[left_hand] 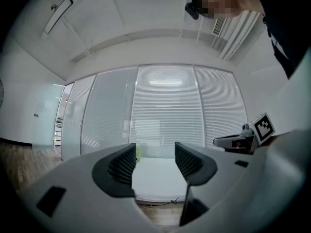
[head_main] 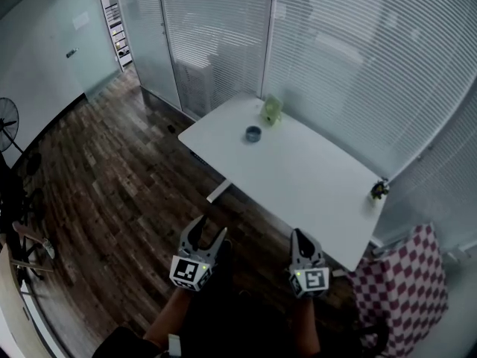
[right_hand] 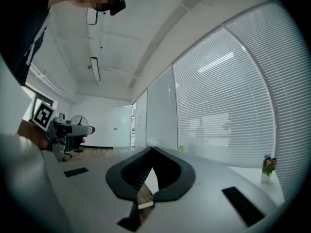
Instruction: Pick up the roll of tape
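Note:
The roll of tape [head_main: 253, 133], a small dark ring, lies flat on the white table [head_main: 298, 177] toward its far left end. Both grippers hang over the wooden floor, well short of the table's near edge and far from the tape. My left gripper [head_main: 211, 230] [left_hand: 154, 153] is open, its jaws spread with nothing between them. My right gripper [head_main: 299, 235] [right_hand: 152, 150] is shut, its jaw tips meeting on nothing. The tape does not show in either gripper view.
A pale green container [head_main: 271, 110] [left_hand: 138, 153] stands just behind the tape, near the blinds. A small potted plant [head_main: 380, 191] [right_hand: 267, 164] sits at the table's right end. A checkered chair [head_main: 406, 286] is at the lower right and a fan [head_main: 6, 122] at the far left.

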